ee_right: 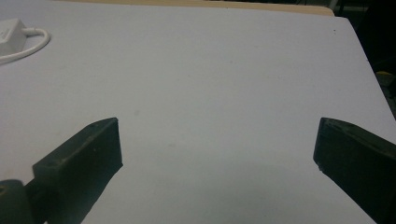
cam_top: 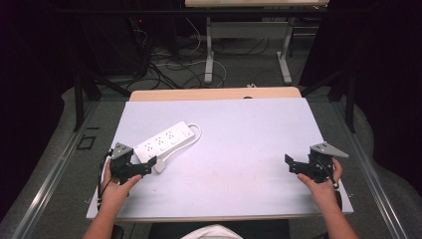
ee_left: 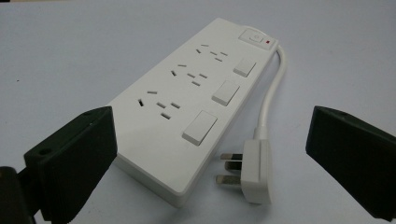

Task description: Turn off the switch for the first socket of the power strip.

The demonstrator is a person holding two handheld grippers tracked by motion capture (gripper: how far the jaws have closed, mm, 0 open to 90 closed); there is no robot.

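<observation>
A white power strip (cam_top: pixel 163 141) (ee_left: pixel 187 102) with three sockets and rocker switches lies at an angle on the left of the white table (cam_top: pixel 234 149). Its white cord (ee_left: pixel 271 93) loops back to a three-pin plug (cam_top: pixel 160 166) (ee_left: pixel 250 170) lying loose beside the strip's near end. My left gripper (cam_top: pixel 148 167) (ee_left: pixel 210 154) is open, its jaws wide apart just short of the strip's near end and the plug. My right gripper (cam_top: pixel 291 165) (ee_right: pixel 217 158) is open over bare table at the right. The strip's far end (ee_right: pixel 9 35) and cord loop sit at the far left of the right gripper view.
A bare wooden strip (cam_top: pixel 214 93) borders the table's far edge. Beyond it, on the floor, stand another table's legs (cam_top: pixel 209 55) and tangled cables (cam_top: pixel 169 64). Dark frame posts (cam_top: pixel 78 94) flank the table on both sides.
</observation>
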